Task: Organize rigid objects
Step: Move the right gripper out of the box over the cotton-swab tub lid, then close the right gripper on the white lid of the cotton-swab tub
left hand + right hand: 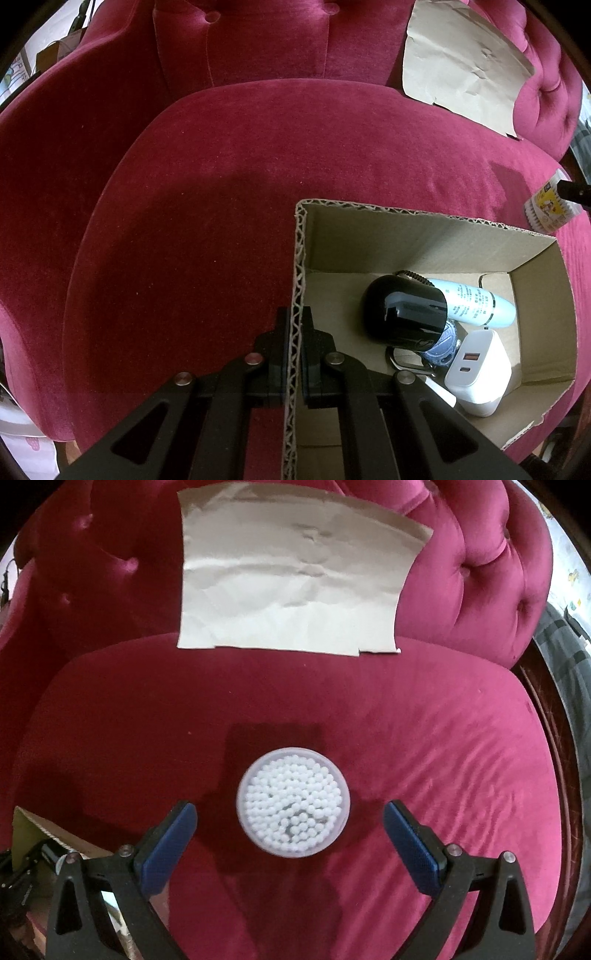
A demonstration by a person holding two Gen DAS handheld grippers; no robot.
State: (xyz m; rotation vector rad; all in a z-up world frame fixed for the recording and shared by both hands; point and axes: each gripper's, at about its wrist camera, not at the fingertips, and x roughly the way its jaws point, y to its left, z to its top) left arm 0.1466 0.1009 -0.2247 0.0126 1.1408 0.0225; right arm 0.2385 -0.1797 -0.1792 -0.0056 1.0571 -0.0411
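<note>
A cardboard box (535,295) stands on a red velvet sofa seat (203,221). My left gripper (293,332) is shut on the box's left wall. Inside lie a black rounded device (402,310), a pale blue bottle (476,304), a white charger (480,369) and a blue round thing (445,343). A round clear tub of cotton swabs (293,806) stands upright on the seat, seen from above. My right gripper (290,818) is open, its blue pads (170,843) either side of the tub and apart from it. The same tub (550,210) shows at the left wrist view's right edge.
A creased sheet of brown paper (291,579) leans against the tufted sofa back (480,572). The box's corner (27,825) shows at the right wrist view's lower left. The sofa's wooden frame (554,738) runs along the right.
</note>
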